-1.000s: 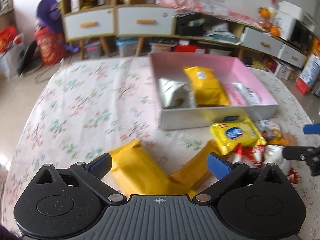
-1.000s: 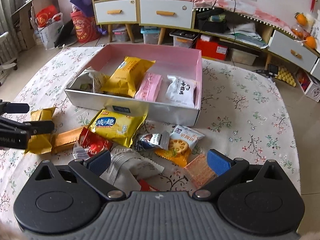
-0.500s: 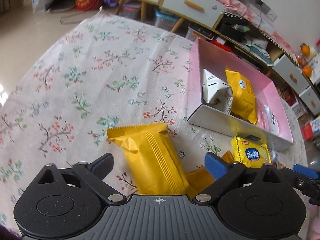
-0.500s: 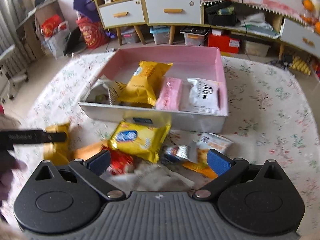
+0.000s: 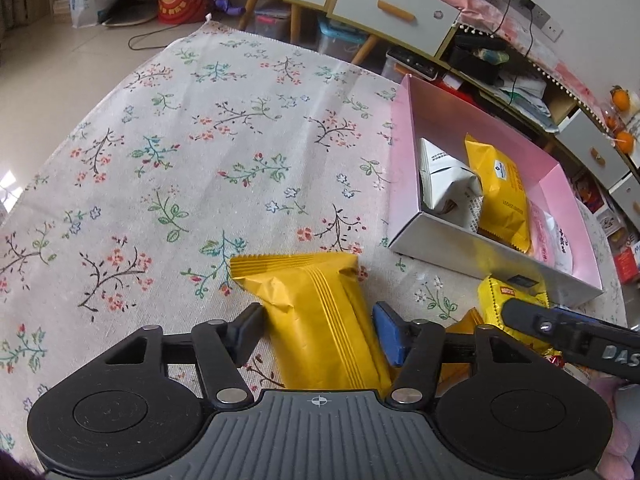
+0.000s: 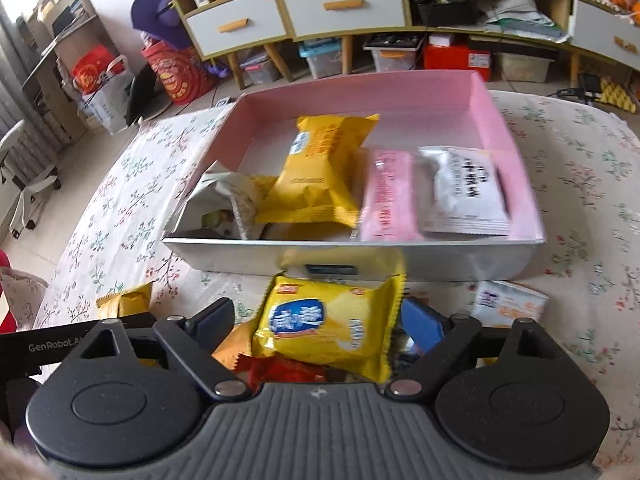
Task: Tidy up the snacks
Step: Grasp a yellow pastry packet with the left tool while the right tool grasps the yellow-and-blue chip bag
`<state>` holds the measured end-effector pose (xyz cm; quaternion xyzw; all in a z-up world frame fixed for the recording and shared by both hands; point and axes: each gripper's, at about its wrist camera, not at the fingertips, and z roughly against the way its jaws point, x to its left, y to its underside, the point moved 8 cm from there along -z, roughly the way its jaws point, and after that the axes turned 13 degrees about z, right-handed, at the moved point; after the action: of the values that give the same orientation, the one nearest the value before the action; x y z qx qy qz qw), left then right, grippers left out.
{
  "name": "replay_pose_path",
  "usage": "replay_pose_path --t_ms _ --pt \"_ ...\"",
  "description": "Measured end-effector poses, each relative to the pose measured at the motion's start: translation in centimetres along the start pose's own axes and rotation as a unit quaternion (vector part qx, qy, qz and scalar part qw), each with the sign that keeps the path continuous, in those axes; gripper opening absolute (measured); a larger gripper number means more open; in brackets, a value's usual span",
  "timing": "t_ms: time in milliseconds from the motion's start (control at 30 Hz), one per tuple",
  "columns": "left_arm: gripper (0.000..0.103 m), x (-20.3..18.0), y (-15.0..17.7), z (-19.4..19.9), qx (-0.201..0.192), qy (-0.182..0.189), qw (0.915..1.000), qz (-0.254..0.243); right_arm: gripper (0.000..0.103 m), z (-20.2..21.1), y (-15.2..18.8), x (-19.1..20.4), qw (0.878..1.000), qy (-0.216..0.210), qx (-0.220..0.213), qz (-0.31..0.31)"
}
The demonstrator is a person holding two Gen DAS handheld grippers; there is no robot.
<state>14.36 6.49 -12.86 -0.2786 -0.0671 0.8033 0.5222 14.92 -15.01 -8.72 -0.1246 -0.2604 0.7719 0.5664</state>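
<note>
My left gripper (image 5: 318, 330) has its fingers on both sides of an orange-yellow snack packet (image 5: 320, 320) that lies on the floral tablecloth; the jaws touch its sides. My right gripper (image 6: 320, 324) straddles a bright yellow biscuit packet with a blue label (image 6: 328, 324), jaws still apart around it. The pink box (image 6: 500, 120) with a silver front wall stands just beyond and holds a yellow packet (image 6: 320, 168), a pink one (image 6: 388, 196), a white one (image 6: 464, 192) and a grey one (image 6: 224, 196). The box also shows in the left wrist view (image 5: 404, 168).
Loose snacks lie in front of the box: a red packet (image 6: 280, 368), an orange one (image 6: 124, 300) and a white-orange one (image 6: 508, 304). The right gripper's arm (image 5: 572, 340) shows at the left view's right edge. Cabinets (image 6: 340, 4) and bags stand beyond the table.
My left gripper has closed in on the orange-yellow packet. My right gripper has moved forward and down over the blue-label yellow packet, with its jaws narrowing around it.
</note>
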Motion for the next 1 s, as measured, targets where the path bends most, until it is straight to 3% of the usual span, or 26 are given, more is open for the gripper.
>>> replay_pose_path --t_ms 333,567,633,667,767,933,967,1000 --pt "0.043 -0.2 0.1 0.2 -0.003 -0.006 0.9996 -0.026 0.076 -1.3 0.6 1.0 0.998 0.051 0.031 0.03" --pt "0.036 0.0 0.0 0.7 -0.001 0.006 0.9999 -0.012 0.067 -0.6 0.2 1.0 0.999 0.037 0.024 0.013" --pt "0.035 0.0 -0.2 1.0 -0.002 0.013 0.9999 -0.008 0.054 0.1 -0.1 0.7 1.0 0.025 0.017 0.004" --pt "0.035 0.0 -0.3 1.2 -0.003 0.016 0.9999 -0.006 0.041 0.3 -0.2 0.5 1.0 0.019 0.016 -0.003" --pt "0.034 -0.1 -0.5 1.7 -0.011 0.019 0.9997 -0.006 0.032 1.3 -0.3 -0.1 1.0 -0.006 0.006 -0.026" --pt "0.034 -0.2 -0.5 1.6 -0.01 0.011 0.9999 -0.005 0.035 0.8 0.0 -0.5 0.999 -0.015 0.006 -0.041" --pt "0.034 -0.2 -0.5 1.6 -0.009 0.01 0.9999 -0.005 0.039 0.6 0.1 -0.5 0.999 -0.015 0.008 -0.043" --pt "0.034 -0.3 -0.5 1.6 -0.009 0.009 0.9999 -0.006 0.051 0.4 0.1 -0.4 0.999 -0.014 0.01 -0.044"
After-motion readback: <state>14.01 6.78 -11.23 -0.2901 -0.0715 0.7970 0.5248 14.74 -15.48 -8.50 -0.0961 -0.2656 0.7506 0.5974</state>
